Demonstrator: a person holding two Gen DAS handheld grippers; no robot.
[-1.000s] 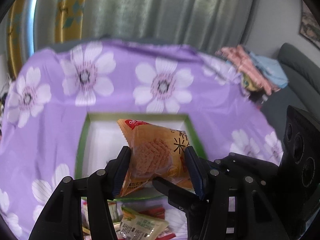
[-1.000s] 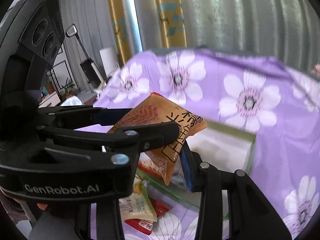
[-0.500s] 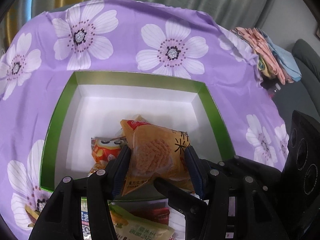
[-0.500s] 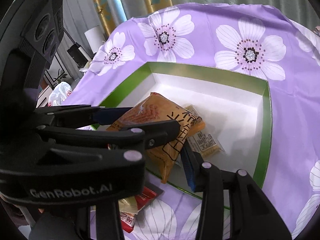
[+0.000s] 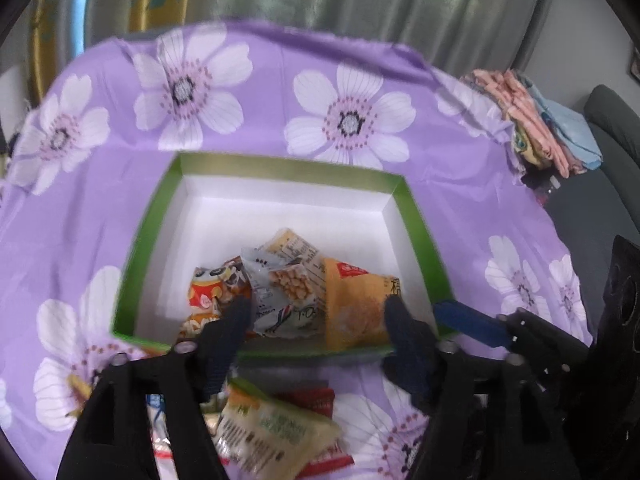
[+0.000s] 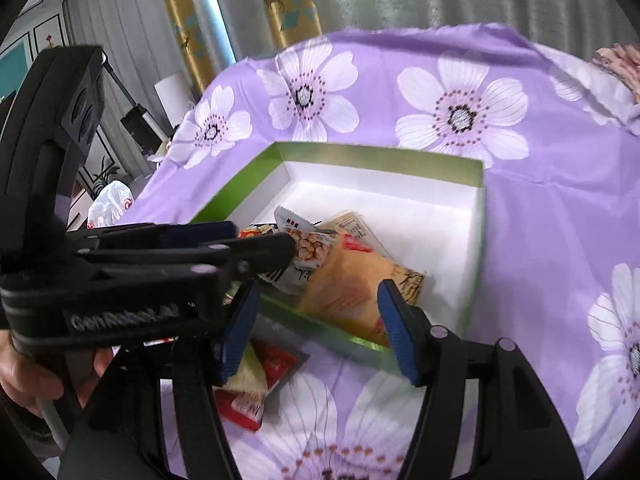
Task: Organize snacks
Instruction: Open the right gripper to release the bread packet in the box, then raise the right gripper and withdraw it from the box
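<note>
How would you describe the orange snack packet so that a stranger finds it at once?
Start from the green box with white inside, on the purple flowered cloth. Several packets lie near its front wall. The orange packet is the rightmost: plain orange, with a red label at its top, unlike the clear peanut packet beside it.

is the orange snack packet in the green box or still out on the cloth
In. The orange snack packet lies inside the green cardboard box beside other packets, leaning on its near wall, with no claw gripping it.
</note>
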